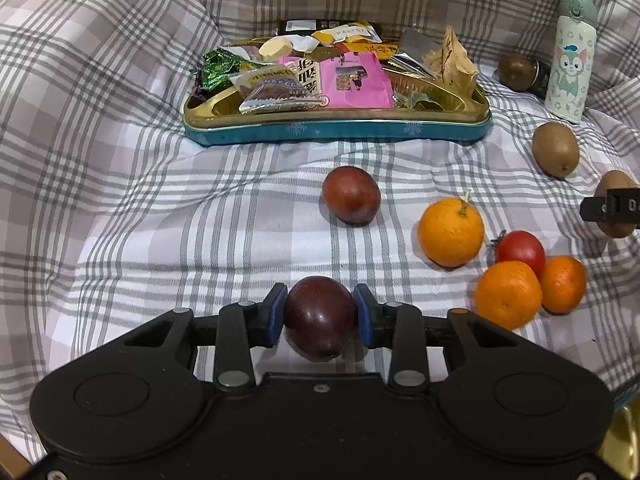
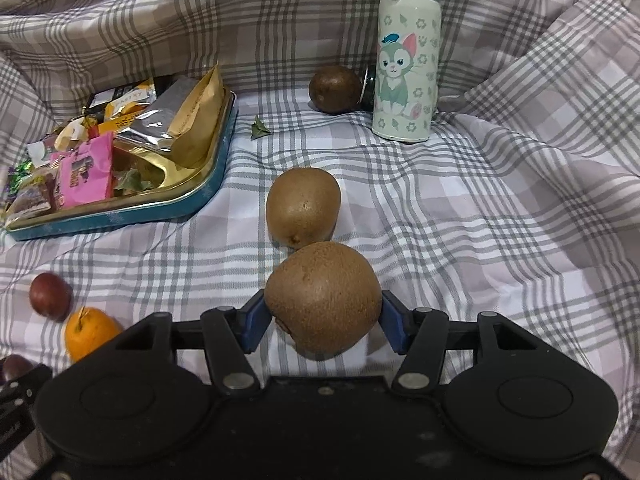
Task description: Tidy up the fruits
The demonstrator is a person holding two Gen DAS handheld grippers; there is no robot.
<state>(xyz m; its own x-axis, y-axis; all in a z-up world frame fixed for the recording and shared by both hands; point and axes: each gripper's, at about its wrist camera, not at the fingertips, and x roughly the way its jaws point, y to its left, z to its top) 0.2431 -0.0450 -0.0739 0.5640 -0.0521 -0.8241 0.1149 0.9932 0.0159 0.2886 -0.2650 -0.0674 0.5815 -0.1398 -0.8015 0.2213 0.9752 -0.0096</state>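
On the left, your left gripper [image 1: 320,314] is clamped on a dark purple, smooth, egg-shaped fruit [image 1: 319,316]; both blue pads press its sides. A second reddish purple round fruit [image 1: 351,195] lies alone on the grey checked cloth [image 1: 120,220], in front of the teal and gold metal tray full of snack packets [image 1: 336,128]. It seems you are bringing these two together, but they are not yet side by side.

Further right, the citrus group looks nearly done: two small orange mandarins [image 1: 508,294] touch a small red tomato-like fruit [image 1: 520,248], and a larger orange with a short stem [image 1: 451,232] sits just beside them.

On the right, your right gripper [image 2: 324,316] holds a brown fuzzy kiwi [image 2: 323,300] between its pads, close to another brown kiwi on the cloth [image 2: 303,207]. One darker brown round fruit [image 2: 335,89] remains far back, beside the pale cartoon-cat bottle [image 2: 406,64]; I think it is left to collect.
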